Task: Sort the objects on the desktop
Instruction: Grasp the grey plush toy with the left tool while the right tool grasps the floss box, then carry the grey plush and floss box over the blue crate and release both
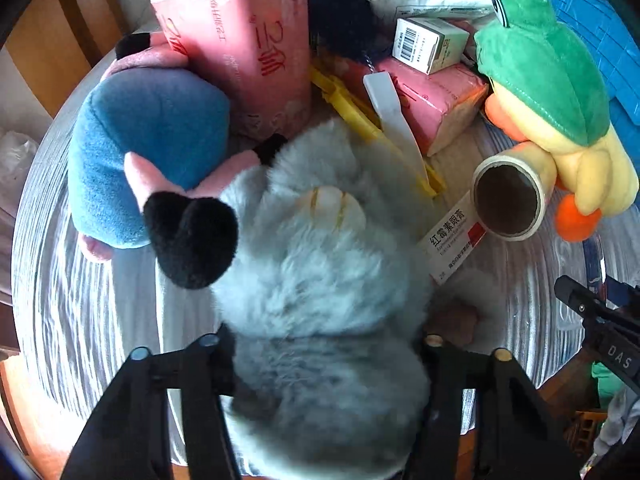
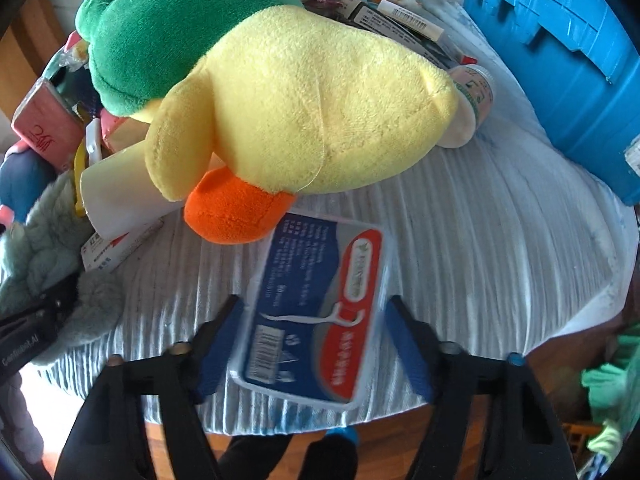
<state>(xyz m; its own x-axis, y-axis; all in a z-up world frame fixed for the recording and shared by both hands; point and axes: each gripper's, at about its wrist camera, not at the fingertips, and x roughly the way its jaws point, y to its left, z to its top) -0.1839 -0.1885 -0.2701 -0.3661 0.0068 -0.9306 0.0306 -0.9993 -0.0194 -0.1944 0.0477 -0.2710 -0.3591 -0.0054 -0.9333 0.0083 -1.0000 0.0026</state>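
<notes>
My left gripper (image 1: 320,344) straddles a fluffy grey-blue plush toy (image 1: 316,264); its fingers press into the fur on both sides. My right gripper (image 2: 316,340) is open around a flat blue-and-red dental floss pack (image 2: 316,312) lying on the ribbed white table mat (image 2: 480,240), jaws apart from its edges. A yellow duck plush with a green frog hood (image 2: 304,112) lies just beyond the pack; it also shows in the left wrist view (image 1: 548,92).
A blue-and-pink plush (image 1: 152,152), pink tissue packs (image 1: 248,40), a tape roll (image 1: 508,200), an ointment box (image 1: 452,240), a yellow clip (image 1: 360,120) and small boxes crowd the table. A blue plastic crate (image 2: 560,48) stands at the right.
</notes>
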